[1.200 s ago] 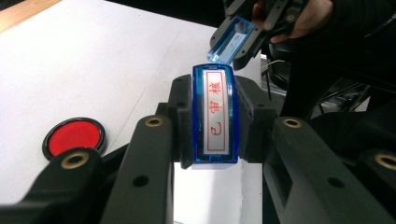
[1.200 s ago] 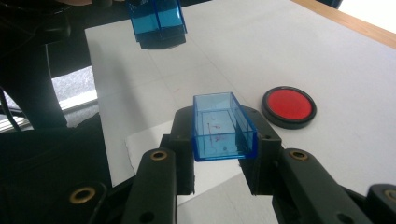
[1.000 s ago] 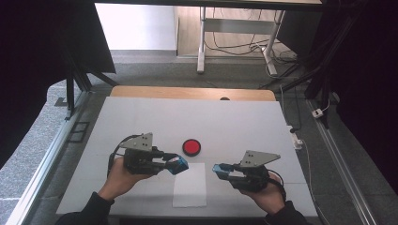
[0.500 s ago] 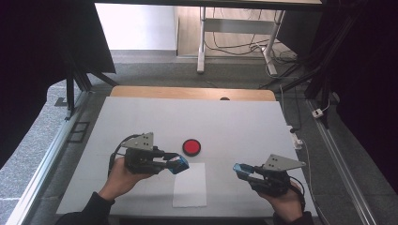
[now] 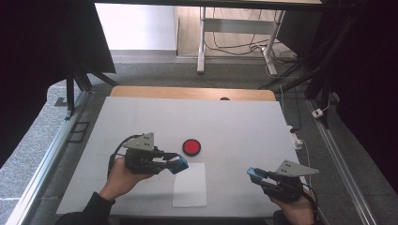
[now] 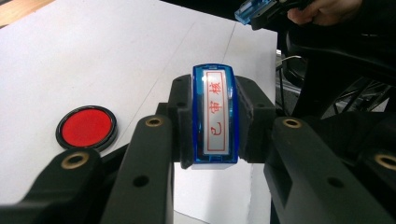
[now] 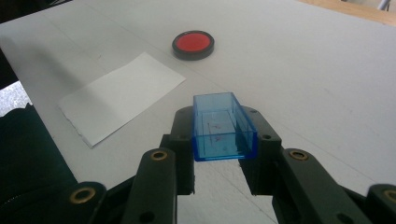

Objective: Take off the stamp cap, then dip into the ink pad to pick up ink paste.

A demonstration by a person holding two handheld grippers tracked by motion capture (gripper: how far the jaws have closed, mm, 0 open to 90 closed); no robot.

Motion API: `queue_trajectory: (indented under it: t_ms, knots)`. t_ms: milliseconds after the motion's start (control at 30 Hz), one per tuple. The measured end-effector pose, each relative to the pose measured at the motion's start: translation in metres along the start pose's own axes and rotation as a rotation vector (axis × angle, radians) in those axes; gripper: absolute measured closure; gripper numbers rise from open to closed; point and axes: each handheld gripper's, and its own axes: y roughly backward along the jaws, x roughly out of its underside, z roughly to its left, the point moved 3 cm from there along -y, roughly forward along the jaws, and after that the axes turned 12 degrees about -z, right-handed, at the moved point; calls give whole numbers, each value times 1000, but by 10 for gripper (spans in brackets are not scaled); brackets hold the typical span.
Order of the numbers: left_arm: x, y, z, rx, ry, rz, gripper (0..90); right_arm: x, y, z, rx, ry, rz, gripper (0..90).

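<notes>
Blue transparent plastic is in both pairs of jaws: the left gripper (image 5: 176, 164) is clenched on a stamp (image 6: 215, 114), and the right gripper (image 5: 256, 174) is clenched on the stamp's open cap (image 7: 223, 126), which looks empty inside. In the left gripper view the printing face of the stamp, white with red characters in a red frame, looks back toward the camera, and its long axis runs along the jaws, from the jaw roots to the tips. In the high view the stamp hangs just above the left upper corner of a white paper sheet (image 5: 190, 185) that lies flat on the bench (image 5: 234, 126). A round red ink pad (image 5: 191, 146) in a black rim sits just beyond the sheet, near the stamp, slightly to the right of it and farther from the person. The right gripper is well apart, at the right near edge of the bench, so the left hand (image 5: 119, 176) is clearly the nearer one to both the pad and the paper. I judge that the next move depends on turning the printing face downward, because now it does not face the bench. After that the pad lies only a short way forward and right of the jaws, and the paper is directly below.
</notes>
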Motion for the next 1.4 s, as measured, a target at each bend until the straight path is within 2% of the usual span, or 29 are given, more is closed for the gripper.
queue_trajectory:
  t_ms: [300, 433, 533, 667, 900, 1100, 1400]
  knots:
    - [0, 0, 0, -8, -1, 4, 708, 10, 6, -8, 28, -64, 23, 686]
    - [0, -1, 1, -17, 0, 10, 709, 14, 6, -10, 24, -89, 38, 686]
    - [0, -1, 2, -25, 1, 13, 708, 14, 7, -11, 21, -98, 28, 686]
    - [-2, -2, 4, -40, 5, 16, 708, 14, 7, -11, 19, -100, 24, 686]
    - [-1, -4, 14, -97, 16, 49, 709, 14, 7, -10, 20, -88, 31, 686]
    - [-5, -9, 26, -102, 77, 61, 709, 14, 6, -9, 21, -82, 35, 686]
    - [-11, -19, 37, -143, 42, 101, 709, 14, 6, -9, 14, -79, 35, 685]
